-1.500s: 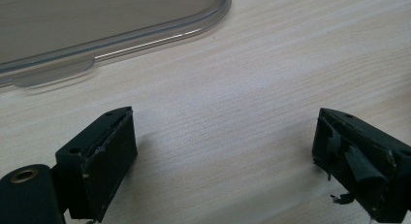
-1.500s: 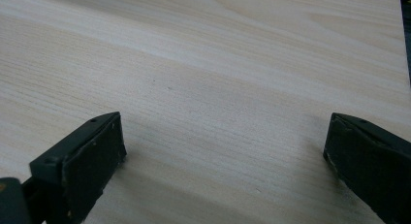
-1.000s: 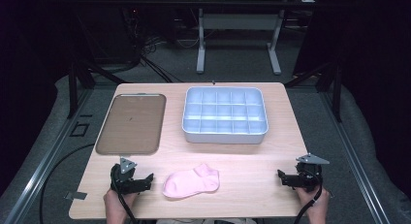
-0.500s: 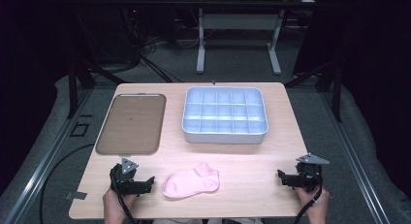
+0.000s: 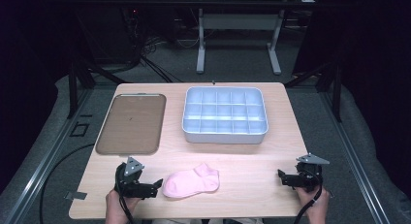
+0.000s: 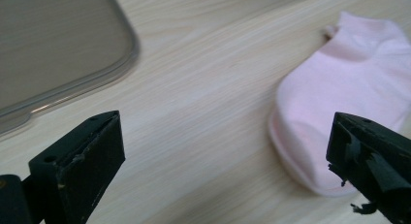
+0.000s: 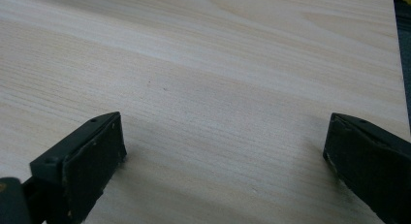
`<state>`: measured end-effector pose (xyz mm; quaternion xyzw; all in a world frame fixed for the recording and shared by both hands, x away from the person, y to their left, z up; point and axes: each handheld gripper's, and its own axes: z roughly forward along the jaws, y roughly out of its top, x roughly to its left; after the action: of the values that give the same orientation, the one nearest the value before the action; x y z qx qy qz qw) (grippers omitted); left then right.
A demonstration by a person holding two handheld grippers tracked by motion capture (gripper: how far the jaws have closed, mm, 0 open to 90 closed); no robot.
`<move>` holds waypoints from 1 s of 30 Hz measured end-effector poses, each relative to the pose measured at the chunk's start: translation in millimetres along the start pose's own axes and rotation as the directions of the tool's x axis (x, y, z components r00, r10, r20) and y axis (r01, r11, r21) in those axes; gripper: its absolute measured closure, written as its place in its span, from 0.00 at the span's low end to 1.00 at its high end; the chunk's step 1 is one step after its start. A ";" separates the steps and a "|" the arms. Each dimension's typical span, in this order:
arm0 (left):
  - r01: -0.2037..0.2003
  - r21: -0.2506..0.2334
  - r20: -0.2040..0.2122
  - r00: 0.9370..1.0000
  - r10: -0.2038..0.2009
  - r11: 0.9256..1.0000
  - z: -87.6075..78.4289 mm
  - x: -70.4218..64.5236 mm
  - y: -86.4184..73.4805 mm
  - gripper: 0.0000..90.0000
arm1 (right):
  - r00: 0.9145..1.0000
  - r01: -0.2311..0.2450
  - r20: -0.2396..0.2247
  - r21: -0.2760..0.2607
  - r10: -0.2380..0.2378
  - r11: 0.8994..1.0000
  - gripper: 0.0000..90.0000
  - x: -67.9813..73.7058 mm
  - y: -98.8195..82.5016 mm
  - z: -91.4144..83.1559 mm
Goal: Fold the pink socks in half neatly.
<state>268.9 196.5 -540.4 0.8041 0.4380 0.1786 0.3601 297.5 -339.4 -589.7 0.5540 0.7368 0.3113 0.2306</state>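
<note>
A soft pink ankle sock (image 5: pixel 191 181) lies flat at the near middle of the pale wooden bench (image 5: pixel 252 156). The left gripper (image 5: pixel 154 184), jaws wide open, sits just left of it; to pinch cleanly, straddle the toe edge. The right gripper (image 5: pixel 282 175) rests open, near right.

One pink sock (image 5: pixel 191 181), one brown tray (image 5: pixel 131 123), one compartmented blue bin (image 5: pixel 225 134), two grippers, one wooden table (image 5: pixel 252 161).

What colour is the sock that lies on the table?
The sock is plain light pink, with no pattern. The left gripper view shows it best.
</note>
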 end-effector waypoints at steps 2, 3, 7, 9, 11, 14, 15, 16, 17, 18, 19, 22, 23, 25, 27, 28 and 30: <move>-0.019 0.000 0.031 0.999 0.019 1.000 1.5 -8.5 3.8 0.00 | 1.000 0.001 -0.001 0.000 -0.001 1.000 0.01 0.0 0.0 0.0; -0.029 -0.006 0.045 0.999 0.030 1.000 2.6 -12.9 5.7 0.00 | 1.000 0.001 -0.001 0.000 -0.001 1.000 0.01 -0.1 0.0 0.0; -0.073 0.009 0.099 0.992 0.072 0.997 9.6 -29.9 14.2 0.00 | 1.000 0.001 -0.001 0.000 -0.001 1.000 0.01 -0.1 0.0 0.0; -0.101 0.017 0.120 0.988 0.099 0.995 15.3 -39.0 17.8 0.00 | 1.000 0.001 -0.001 0.001 -0.001 1.000 0.01 0.0 0.0 0.0; -0.121 0.028 0.148 0.982 0.115 0.992 21.3 -45.9 21.1 0.00 | 1.000 0.000 0.001 -0.002 0.000 1.000 0.01 0.1 -0.1 0.1; -0.139 0.037 0.168 0.977 0.131 0.990 28.9 -55.1 25.3 0.00 | 1.000 0.001 -0.001 0.000 -0.001 1.000 0.01 0.0 0.0 0.0; -0.141 0.040 0.174 0.976 0.132 0.989 31.2 -57.8 26.5 0.00 | 1.000 0.001 -0.001 0.000 -0.001 1.000 0.01 0.0 0.0 0.0; -0.149 0.044 0.182 0.973 0.139 0.988 33.4 -60.1 27.6 0.01 | 1.000 0.001 -0.001 0.000 -0.001 1.000 0.01 0.0 0.0 0.0; -0.155 0.048 0.190 0.971 0.143 0.987 35.6 -62.5 28.7 0.03 | 1.000 0.000 0.001 -0.001 0.000 1.000 0.01 0.1 -0.1 0.0; -0.161 0.054 0.193 0.970 0.148 0.986 37.8 -65.2 29.6 0.04 | 1.000 0.001 -0.001 -0.002 -0.001 1.000 0.01 0.1 -0.1 0.0; -0.170 0.058 0.192 0.969 0.156 0.984 40.4 -67.6 30.5 0.04 | 1.000 0.001 -0.001 -0.002 -0.001 1.000 0.01 0.1 -0.1 0.0; -0.189 0.079 0.204 0.964 0.170 0.979 47.1 -73.4 32.8 0.10 | 1.000 0.001 -0.001 -0.002 -0.001 1.000 0.01 0.1 0.0 0.0; -0.196 0.087 0.202 0.964 0.175 0.977 49.8 -75.0 33.0 0.10 | 1.000 0.001 -0.001 -0.002 -0.001 1.000 0.01 0.1 0.0 0.0; -0.200 0.108 0.209 0.962 0.175 0.974 55.5 -77.0 32.6 0.13 | 1.000 0.001 -0.001 -0.002 -0.001 1.000 0.01 0.1 -0.1 -0.1; -0.199 0.126 0.206 0.964 0.170 0.972 60.9 -78.4 32.1 0.16 | 1.000 0.001 0.000 -0.004 -0.001 1.000 0.01 0.2 -0.1 -0.1; -0.200 0.135 0.205 0.964 0.171 0.970 63.3 -79.0 31.9 0.16 | 1.000 0.000 0.000 -0.005 0.000 1.000 0.01 0.2 -0.1 -0.1; -0.206 0.148 0.195 0.965 0.175 0.967 67.2 -81.0 32.0 0.19 | 1.000 0.001 0.000 -0.004 -0.001 1.000 0.02 0.2 -0.1 -0.1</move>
<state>283.1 89.2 -560.0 0.8827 0.3373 0.1015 0.3109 297.3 -339.2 -589.7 0.5532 0.7364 0.3129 0.2318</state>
